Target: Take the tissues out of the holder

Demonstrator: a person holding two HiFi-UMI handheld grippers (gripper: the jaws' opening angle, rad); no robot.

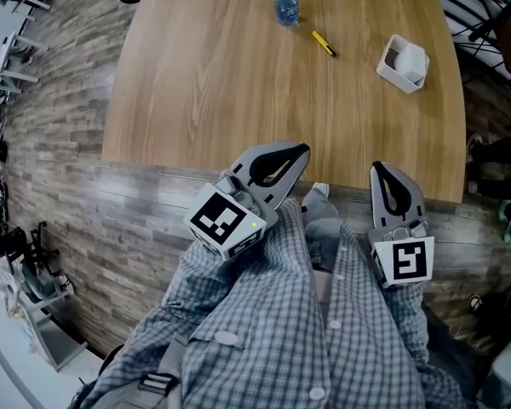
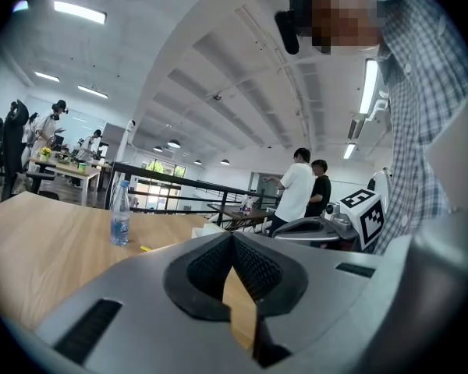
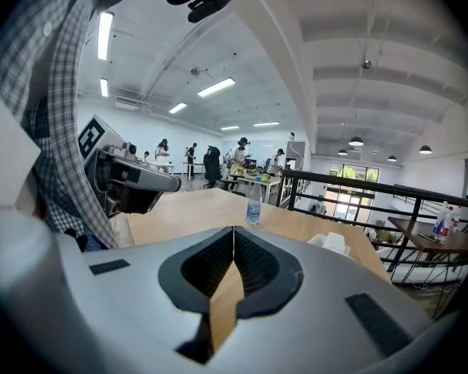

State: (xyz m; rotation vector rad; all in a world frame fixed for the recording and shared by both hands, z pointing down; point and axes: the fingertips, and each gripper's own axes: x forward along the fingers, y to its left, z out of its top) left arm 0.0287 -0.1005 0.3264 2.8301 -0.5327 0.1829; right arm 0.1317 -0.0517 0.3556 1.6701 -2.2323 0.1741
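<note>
your left gripper (image 1: 302,150) is closed and empty at the near edge of the table (image 1: 196,83); bare wood lies ahead, up to the bottle (image 1: 286,5) and pen (image 1: 324,43); your right gripper (image 1: 381,168) is closed, empty; the tissue holder (image 1: 404,64) sits far right by the table's edge, mouth up, skewed.

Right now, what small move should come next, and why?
Probably carry the right gripper forward toward the white square tissue holder on the far right of the wooden table, opening its fingers on the way. It and the left gripper are shut and empty, and the holder lies well beyond both, on the right gripper's side.
</note>
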